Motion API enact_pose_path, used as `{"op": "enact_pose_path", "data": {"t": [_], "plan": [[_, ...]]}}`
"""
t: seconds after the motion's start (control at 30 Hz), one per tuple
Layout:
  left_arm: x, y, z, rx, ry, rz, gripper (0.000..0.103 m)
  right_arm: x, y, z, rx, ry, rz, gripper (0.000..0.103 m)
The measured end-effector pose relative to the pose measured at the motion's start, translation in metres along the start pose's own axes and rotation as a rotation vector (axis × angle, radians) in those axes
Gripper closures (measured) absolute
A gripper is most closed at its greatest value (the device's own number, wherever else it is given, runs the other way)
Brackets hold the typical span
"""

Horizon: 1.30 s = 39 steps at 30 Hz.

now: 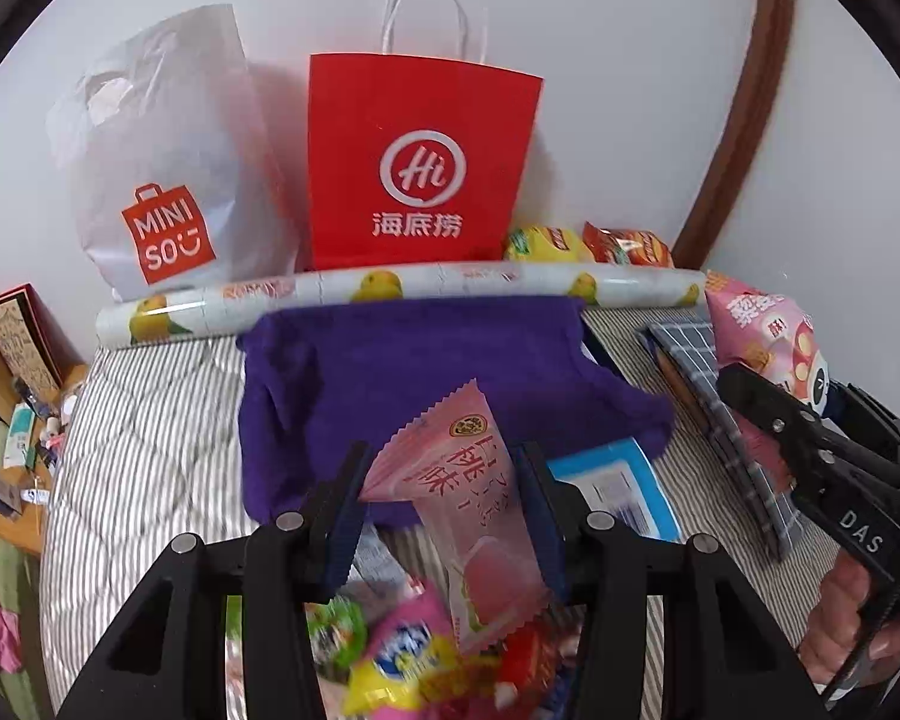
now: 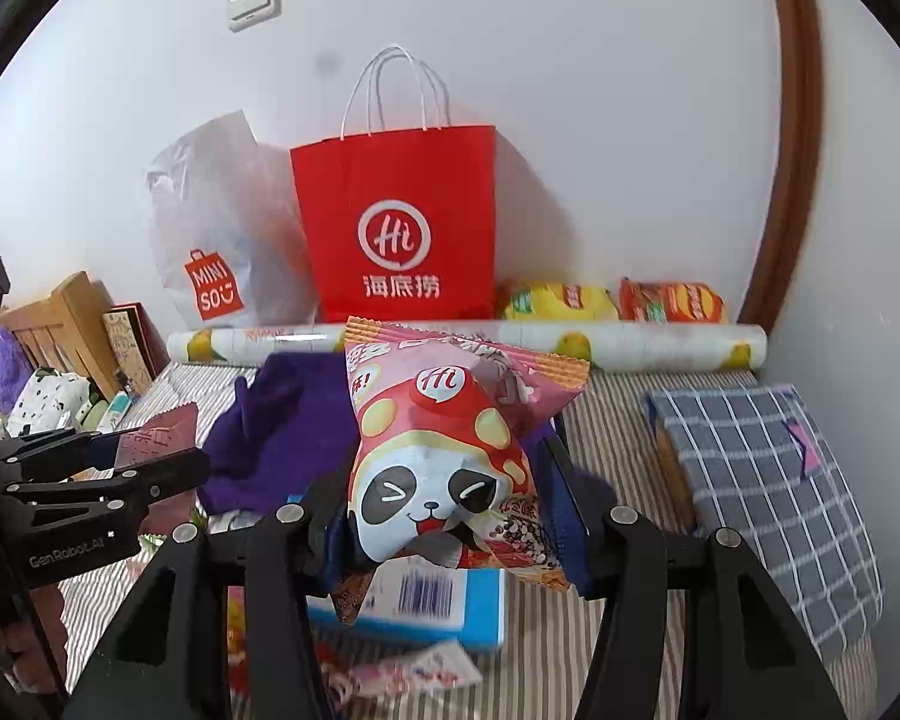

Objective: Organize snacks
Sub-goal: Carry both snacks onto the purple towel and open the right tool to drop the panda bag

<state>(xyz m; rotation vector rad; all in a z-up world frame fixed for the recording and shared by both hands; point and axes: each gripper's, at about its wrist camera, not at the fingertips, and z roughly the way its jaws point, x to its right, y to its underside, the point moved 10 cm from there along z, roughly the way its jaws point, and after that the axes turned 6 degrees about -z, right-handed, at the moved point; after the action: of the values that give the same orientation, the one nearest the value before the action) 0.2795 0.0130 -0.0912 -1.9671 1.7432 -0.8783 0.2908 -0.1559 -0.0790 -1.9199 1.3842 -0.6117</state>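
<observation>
My left gripper [image 1: 441, 480] is shut on a pink peach-flavour snack packet [image 1: 462, 498], held above a heap of loose snacks [image 1: 402, 654] on the striped bed. My right gripper [image 2: 444, 474] is shut on a pink panda snack bag [image 2: 444, 444], held above a blue box [image 2: 432, 600]. The right gripper also shows at the right of the left wrist view [image 1: 810, 438], with the panda bag [image 1: 762, 330]. The left gripper shows at the left of the right wrist view [image 2: 108, 462]. A red Haidilao paper bag [image 1: 420, 162] and a white Miniso bag [image 1: 168, 180] stand against the wall.
A patterned roll [image 1: 390, 294] lies across the bed in front of the bags. A purple cloth [image 1: 426, 360] lies mid-bed. A yellow snack pack [image 2: 558, 300] and an orange one [image 2: 672, 300] lie by the wall. A checked pillow [image 2: 774, 480] is at the right, clutter [image 1: 12, 420] at the left.
</observation>
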Motion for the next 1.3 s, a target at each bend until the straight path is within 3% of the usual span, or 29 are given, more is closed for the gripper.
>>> {"op": "enact_pose_path", "data": {"t": [0.23, 0.3, 0.37, 0.53, 0.63, 0.83, 0.9, 1.17, 1.3], "plan": [[-0.019, -0.025, 0.028, -0.011, -0.016, -0.034, 0.057, 0.007, -0.023, 0.033, 0.006, -0.013, -0.019, 0.051], [-0.024, -0.028, 0.037, -0.021, -0.01, -0.048, 0.057, 0.008, -0.023, 0.05, -0.013, -0.031, -0.022, 0.068], [-0.028, -0.03, 0.045, -0.03, -0.012, -0.053, 0.057, 0.008, -0.019, 0.065, -0.046, -0.056, -0.015, 0.079], [-0.037, -0.032, 0.062, -0.044, -0.017, -0.062, 0.057, 0.014, -0.001, 0.099, -0.117, -0.072, 0.017, 0.08], [-0.04, -0.033, 0.073, -0.057, -0.018, -0.069, 0.057, 0.015, 0.007, 0.109, -0.132, -0.058, 0.009, 0.073], [-0.048, -0.037, 0.095, -0.097, -0.024, -0.092, 0.057, 0.015, 0.006, 0.129, -0.139, -0.042, -0.026, 0.049], [-0.05, -0.04, 0.102, -0.104, -0.04, -0.086, 0.057, 0.016, -0.001, 0.141, -0.132, -0.056, -0.021, 0.032], [-0.054, -0.052, 0.131, -0.142, -0.052, -0.068, 0.057, 0.012, -0.012, 0.206, -0.203, -0.063, -0.036, 0.026], [-0.056, -0.053, 0.143, -0.163, -0.054, -0.052, 0.057, 0.008, -0.001, 0.241, -0.334, -0.107, -0.017, 0.027]]}}
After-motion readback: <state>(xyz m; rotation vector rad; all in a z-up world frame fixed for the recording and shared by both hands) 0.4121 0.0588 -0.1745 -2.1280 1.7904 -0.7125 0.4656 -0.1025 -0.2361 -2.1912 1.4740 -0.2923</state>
